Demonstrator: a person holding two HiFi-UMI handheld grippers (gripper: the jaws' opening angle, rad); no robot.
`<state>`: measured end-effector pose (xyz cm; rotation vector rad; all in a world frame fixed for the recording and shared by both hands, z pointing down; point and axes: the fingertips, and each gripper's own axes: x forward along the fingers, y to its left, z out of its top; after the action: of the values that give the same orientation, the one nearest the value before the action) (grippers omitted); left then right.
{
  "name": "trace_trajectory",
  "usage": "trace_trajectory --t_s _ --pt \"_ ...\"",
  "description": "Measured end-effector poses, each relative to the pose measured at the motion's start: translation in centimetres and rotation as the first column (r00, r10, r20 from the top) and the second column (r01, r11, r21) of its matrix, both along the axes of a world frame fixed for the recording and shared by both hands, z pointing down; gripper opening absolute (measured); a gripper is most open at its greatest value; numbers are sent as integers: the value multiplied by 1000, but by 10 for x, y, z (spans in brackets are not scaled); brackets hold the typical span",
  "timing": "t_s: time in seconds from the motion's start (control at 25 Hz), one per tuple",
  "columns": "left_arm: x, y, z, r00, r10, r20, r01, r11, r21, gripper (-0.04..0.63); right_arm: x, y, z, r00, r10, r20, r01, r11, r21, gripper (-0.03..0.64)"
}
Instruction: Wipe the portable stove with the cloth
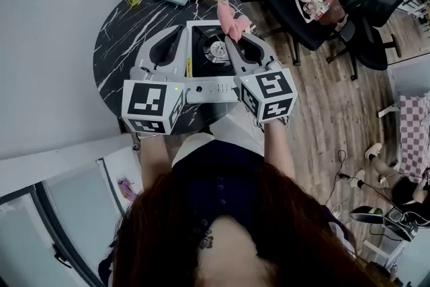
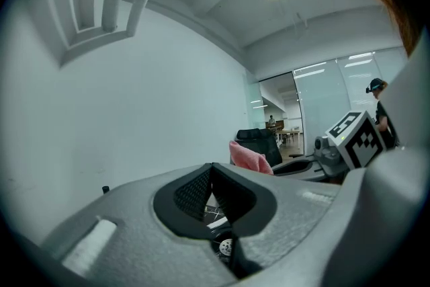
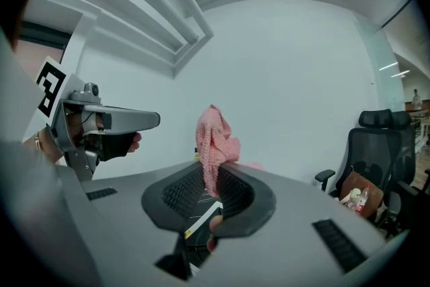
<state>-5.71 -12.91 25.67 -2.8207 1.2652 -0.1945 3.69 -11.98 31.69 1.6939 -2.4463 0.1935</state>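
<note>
Right gripper clamped on pink cloth, poised over portable stove. Left gripper: jaws together, empty. Next, probably: lower cloth, wipe.

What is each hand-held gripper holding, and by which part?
The right hand-held gripper pinches the pink cloth by one bunched end; the rest sticks out past its tips. The left hand-held gripper is shut, empty.

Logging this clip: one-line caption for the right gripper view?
Right gripper clamps a pink cloth that sticks up between its jaws; left gripper alongside.
</note>
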Motion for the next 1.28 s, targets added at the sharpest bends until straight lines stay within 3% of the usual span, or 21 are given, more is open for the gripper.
trace_trajectory --t_s 0.52,1.28 --pt "13 -36 6 998 -57 -1 57 998 -18 12 2 -47 24 988 -137 -74 134 990 -50 61" --pt "16 -67 23 991 -131 -18 130 990 -59 12 -4 -102 70 914 -341 -218 312 937 -159 63"
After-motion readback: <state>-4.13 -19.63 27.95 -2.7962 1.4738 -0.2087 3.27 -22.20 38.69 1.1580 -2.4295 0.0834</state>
